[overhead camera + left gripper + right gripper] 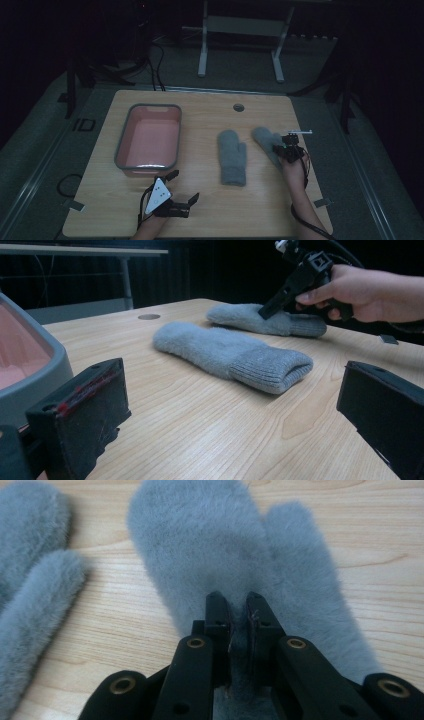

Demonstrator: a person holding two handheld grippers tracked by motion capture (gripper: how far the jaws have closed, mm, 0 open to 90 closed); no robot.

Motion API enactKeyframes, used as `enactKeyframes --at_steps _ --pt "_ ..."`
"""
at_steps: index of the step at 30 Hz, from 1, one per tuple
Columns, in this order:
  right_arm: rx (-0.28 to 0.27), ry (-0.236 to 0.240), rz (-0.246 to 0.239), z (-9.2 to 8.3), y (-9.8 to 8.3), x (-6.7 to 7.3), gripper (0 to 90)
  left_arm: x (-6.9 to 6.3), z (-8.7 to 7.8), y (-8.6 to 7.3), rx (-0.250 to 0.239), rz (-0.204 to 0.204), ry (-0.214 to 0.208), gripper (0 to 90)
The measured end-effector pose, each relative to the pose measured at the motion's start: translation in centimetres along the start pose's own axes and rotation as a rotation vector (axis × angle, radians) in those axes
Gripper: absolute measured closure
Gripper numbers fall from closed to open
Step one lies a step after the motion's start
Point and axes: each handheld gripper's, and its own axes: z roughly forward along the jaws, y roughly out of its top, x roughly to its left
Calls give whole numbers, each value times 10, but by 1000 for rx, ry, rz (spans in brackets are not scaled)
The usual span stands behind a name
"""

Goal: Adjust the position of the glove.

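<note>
Tongs on the right (239, 611) pinch the far grey mitten (235, 555); left tongs (182, 187) rest spread on the counter (210, 210).

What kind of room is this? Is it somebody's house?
Probably not a house; it looks like a dim workroom or lab. A plain wooden table stands on grey floor with cables trailing behind, and a person works on grey mittens using hand-held grippers, beside a pink tub.
</note>
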Motion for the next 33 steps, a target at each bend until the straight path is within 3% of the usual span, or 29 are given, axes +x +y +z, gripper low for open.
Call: enactKeyframes --at_steps 4,7,8,9,11,15,19,22,28,33 --pt "-4 11 -21 2 -2 1 775 0 0 0 1 0 -2 4" --pt "-38 63 -91 -5 0 2 503 0 0 0 1 0 -6 4" --pt "-39 86 -122 -8 1 2 451 0 0 0 1 -2 -7 4" --pt "-44 120 -158 -10 2 2 453 0 0 0 2 -3 -9 4" --pt "-71 98 -249 -18 4 3 430 0 0 0 1 -5 -12 4" --pt "-86 175 -379 -26 18 -5 501 -1 0 0 1 -2 -11 4" --pt "-54 230 -454 -21 26 -11 477 0 0 0 2 -9 -11 4" --pt "6 212 -477 -8 28 -14 446 0 0 0 2 -7 -13 4" --pt "83 188 -453 15 23 -23 424 0 0 0 2 -8 -14 4" --pt "67 175 -464 18 17 -22 556 0 0 0 1 -6 -13 4"
